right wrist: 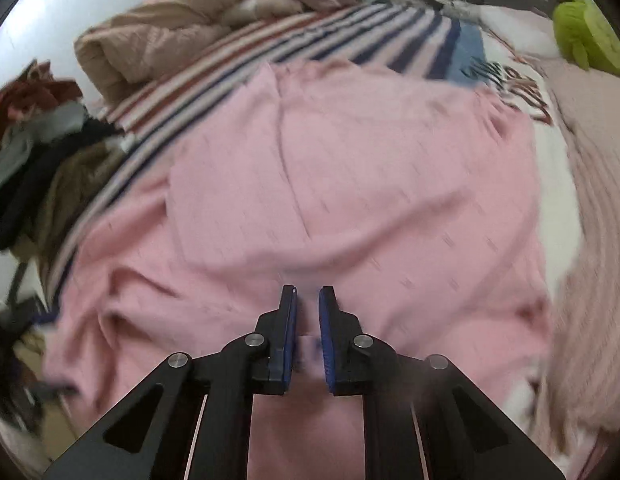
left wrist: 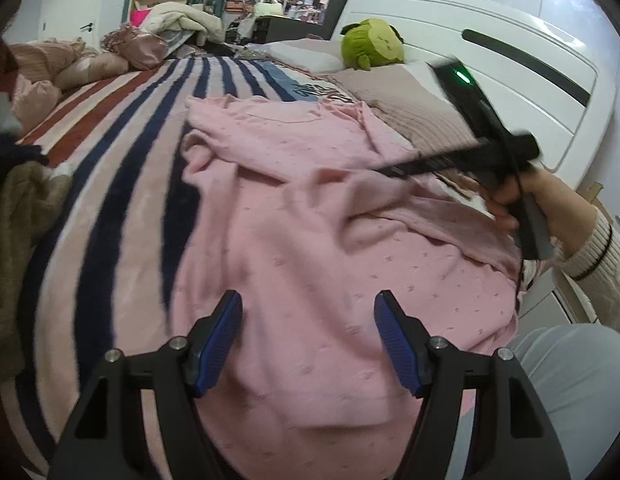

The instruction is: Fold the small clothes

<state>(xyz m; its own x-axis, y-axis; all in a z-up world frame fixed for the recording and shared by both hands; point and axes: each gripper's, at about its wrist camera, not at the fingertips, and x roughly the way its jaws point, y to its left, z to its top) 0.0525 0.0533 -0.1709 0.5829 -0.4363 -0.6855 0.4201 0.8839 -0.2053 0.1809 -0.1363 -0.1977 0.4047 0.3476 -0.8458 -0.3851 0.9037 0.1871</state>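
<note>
The left gripper (left wrist: 307,336) is held wide open, nothing between its ribbed blue pads, poised over the near hem of the pink top (left wrist: 318,216). The right gripper (right wrist: 307,340) is nearly closed, a fold of that soft, dotted knit apparently pinched. Beyond, the top is spread rumpled across the striped blanket (left wrist: 121,128).
</note>
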